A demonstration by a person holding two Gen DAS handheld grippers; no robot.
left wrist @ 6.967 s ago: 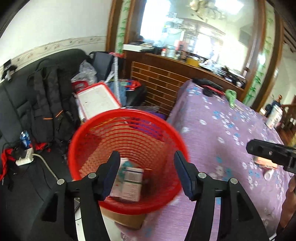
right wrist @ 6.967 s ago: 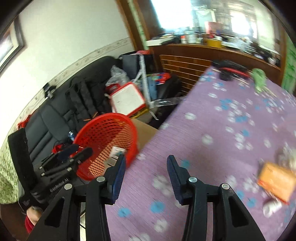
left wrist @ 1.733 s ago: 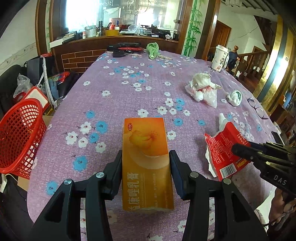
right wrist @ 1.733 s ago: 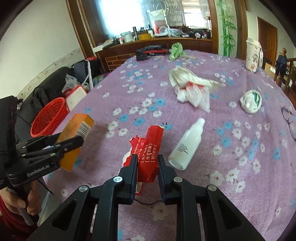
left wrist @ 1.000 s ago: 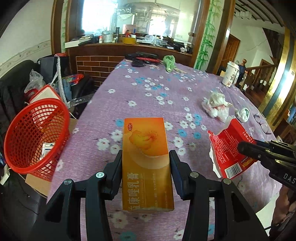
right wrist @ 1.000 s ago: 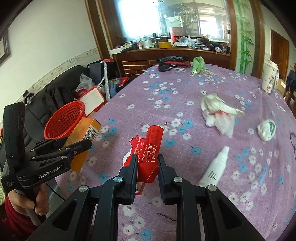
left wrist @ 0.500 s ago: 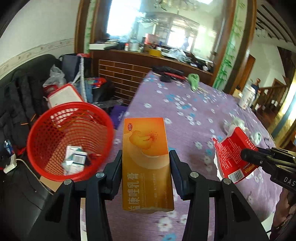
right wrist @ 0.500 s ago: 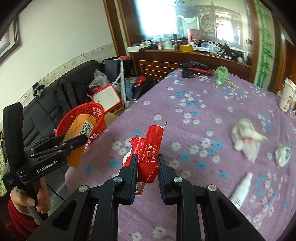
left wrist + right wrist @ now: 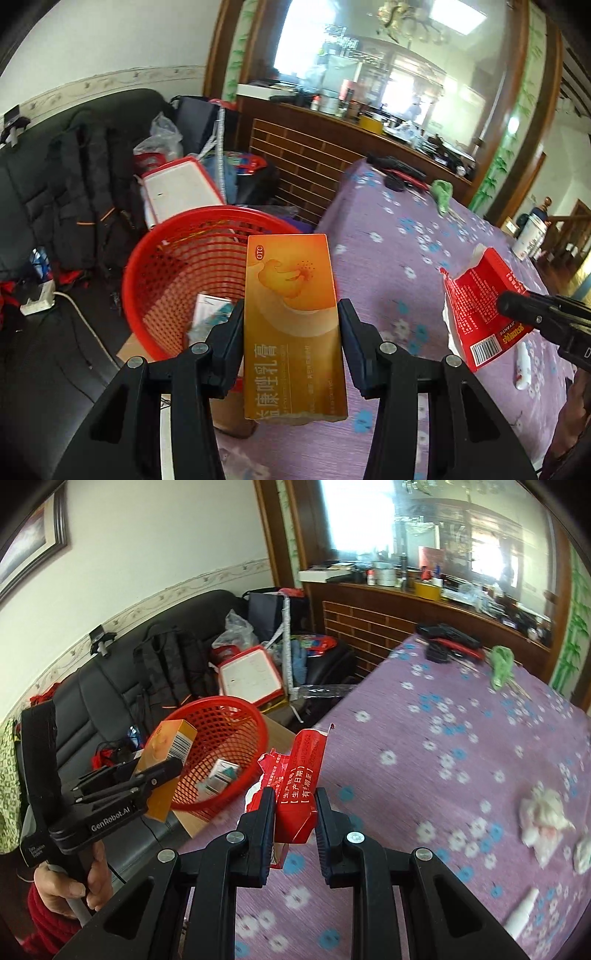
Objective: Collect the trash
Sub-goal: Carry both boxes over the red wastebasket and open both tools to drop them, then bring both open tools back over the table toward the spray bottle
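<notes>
My left gripper (image 9: 291,325) is shut on an orange medicine box (image 9: 291,317) and holds it at the near rim of the red mesh basket (image 9: 173,266), which stands on a cardboard box beside the table's left edge. A white-and-teal carton (image 9: 208,314) lies inside the basket. My right gripper (image 9: 295,808) is shut on a torn red wrapper (image 9: 299,779) above the table edge, just right of the basket (image 9: 221,738). The left gripper with the orange box (image 9: 168,760) shows in the right wrist view over the basket's left side.
The purple flowered tablecloth (image 9: 461,760) carries a crumpled white bag (image 9: 546,812), a white spray bottle (image 9: 521,915), a green cloth (image 9: 500,664) and black tools (image 9: 447,637). A black sofa (image 9: 48,177) with a backpack and a red-framed board (image 9: 181,192) stands behind the basket.
Both grippers have swung left with their loads. The basket has grown nearer and now sits right in front of the orange box; the table trash has slid off to the right.
</notes>
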